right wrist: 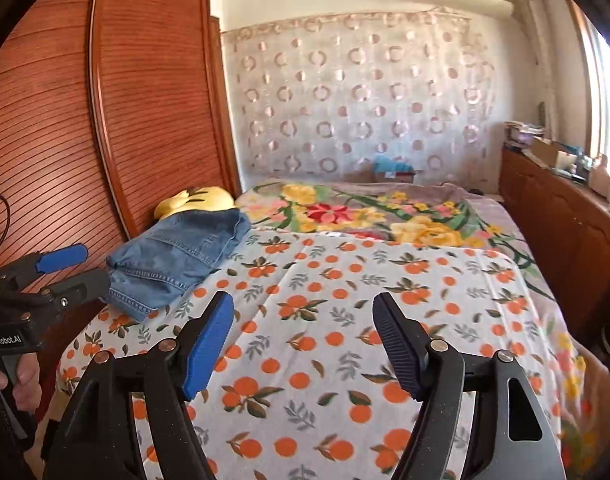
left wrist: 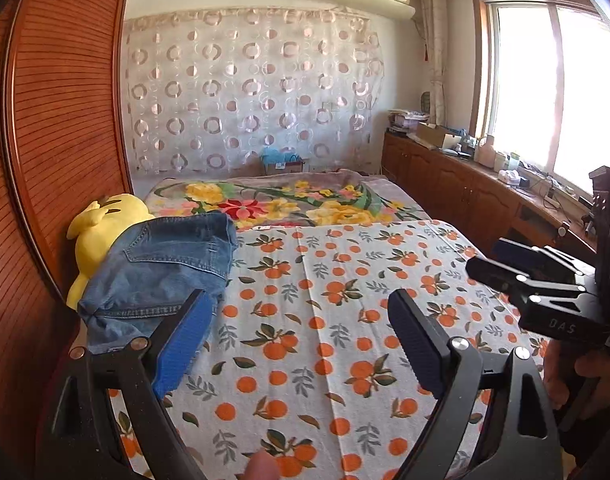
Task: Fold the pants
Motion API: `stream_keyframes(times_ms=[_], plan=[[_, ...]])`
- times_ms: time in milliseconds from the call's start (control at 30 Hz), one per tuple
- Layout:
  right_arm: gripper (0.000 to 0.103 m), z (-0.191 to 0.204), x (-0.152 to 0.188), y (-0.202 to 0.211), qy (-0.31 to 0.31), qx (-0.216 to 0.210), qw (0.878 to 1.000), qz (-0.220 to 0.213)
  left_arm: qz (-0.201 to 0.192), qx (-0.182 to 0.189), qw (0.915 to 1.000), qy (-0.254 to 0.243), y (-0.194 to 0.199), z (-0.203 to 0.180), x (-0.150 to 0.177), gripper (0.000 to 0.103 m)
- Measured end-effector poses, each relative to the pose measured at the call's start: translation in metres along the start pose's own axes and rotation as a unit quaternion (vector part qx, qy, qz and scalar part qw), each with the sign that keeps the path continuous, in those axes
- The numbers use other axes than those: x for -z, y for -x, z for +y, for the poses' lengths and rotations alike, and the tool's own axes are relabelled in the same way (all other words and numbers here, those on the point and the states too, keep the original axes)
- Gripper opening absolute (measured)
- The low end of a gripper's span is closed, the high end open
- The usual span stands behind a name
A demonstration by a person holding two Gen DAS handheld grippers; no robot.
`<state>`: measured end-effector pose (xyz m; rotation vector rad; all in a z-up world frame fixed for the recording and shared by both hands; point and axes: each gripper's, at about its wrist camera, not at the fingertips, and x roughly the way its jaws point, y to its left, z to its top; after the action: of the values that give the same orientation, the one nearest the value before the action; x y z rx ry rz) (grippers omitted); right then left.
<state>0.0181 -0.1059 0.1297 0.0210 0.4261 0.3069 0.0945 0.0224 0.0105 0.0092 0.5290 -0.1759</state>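
Lying in a compact bundle at the wardrobe-side edge of the orange-print sheet [right wrist: 345, 320], the jeans [left wrist: 161, 268] already look folded, back pocket up, leaning on the yellow plush toy [left wrist: 97, 232] behind them.

Stage: a stack like this suits either a finished fold set aside or a bundle waiting to be spread, so judge that yourself before you commit a move.

Axis: the bundle's long side runs from the hem seam nearest you, away toward the floral blanket [left wrist: 289, 200]; the rounded folded end points at that blanket.

Left gripper [left wrist: 297, 340]: just on your side of the jeans, jaws spread wide, nothing between them.

Right gripper [right wrist: 303, 344]: well apart from the jeans, over bare sheet, equally spread and empty.

Handling: if you grip, take the doubled hem edge through all layers, so no layer slides.
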Motion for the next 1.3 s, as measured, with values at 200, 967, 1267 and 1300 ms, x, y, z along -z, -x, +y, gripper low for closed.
stream_keyframes(times_ms=[200, 967, 1267, 1300], plan=[[0.08, -0.003, 0.011, 0.05, -0.013, 0.028, 0.999, -0.015, -0.001, -0.016, 0.9998, -0.016, 0.012, -0.023, 0.004, 0.09], [0.081, 0.005, 0.024, 0.089, -0.025, 0.066, 0.997, -0.01, -0.008, -0.026, 0.9996, -0.009, 0.024, -0.045, 0.015, 0.09], [0.081, 0.001, 0.022, 0.086, -0.023, 0.065, 0.998, -0.013, -0.007, -0.027, 0.9996, -0.008, 0.025, -0.043, 0.015, 0.09], [0.081, 0.0, 0.022, 0.085, -0.023, 0.064, 0.998, -0.013, -0.007, -0.027, 0.9996, -0.008, 0.025, -0.043, 0.015, 0.09]])
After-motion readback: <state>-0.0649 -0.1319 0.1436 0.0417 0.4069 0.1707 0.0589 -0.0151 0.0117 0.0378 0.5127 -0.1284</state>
